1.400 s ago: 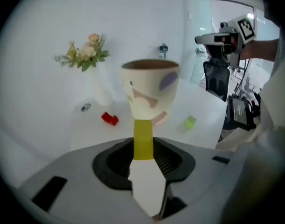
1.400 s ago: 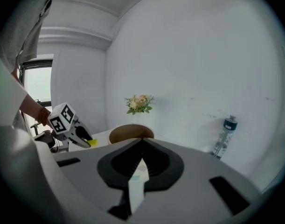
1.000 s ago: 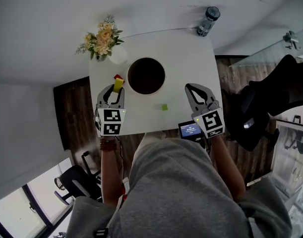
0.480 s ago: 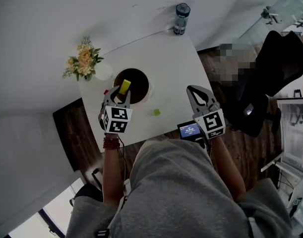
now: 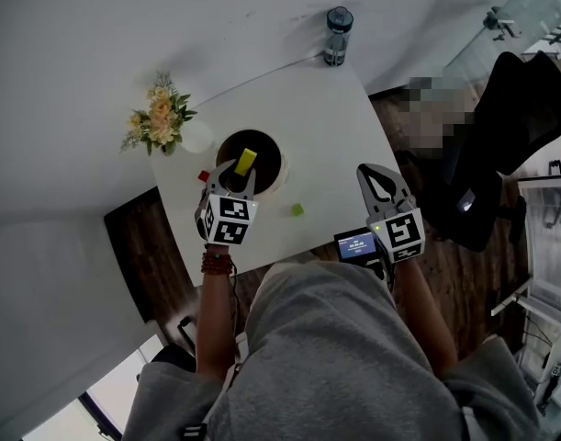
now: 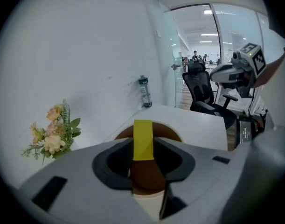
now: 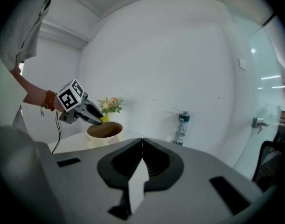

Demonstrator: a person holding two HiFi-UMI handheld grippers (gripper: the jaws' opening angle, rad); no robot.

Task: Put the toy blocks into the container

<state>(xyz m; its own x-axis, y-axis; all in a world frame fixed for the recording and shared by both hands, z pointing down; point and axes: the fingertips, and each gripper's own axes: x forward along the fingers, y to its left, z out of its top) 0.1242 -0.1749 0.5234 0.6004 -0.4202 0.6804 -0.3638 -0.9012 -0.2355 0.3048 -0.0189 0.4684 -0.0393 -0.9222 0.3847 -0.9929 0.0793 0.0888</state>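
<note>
Your left claw [image 5: 238, 178] squeezes the yellow block [image 5: 246, 161], which pokes out at 12 o'clock over the bowl [image 5: 280, 175]; your right claw [image 5: 368, 171] is shut, empty.

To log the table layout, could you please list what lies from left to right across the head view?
flowers → red block → container → green block → water bottle → right gripper
</note>
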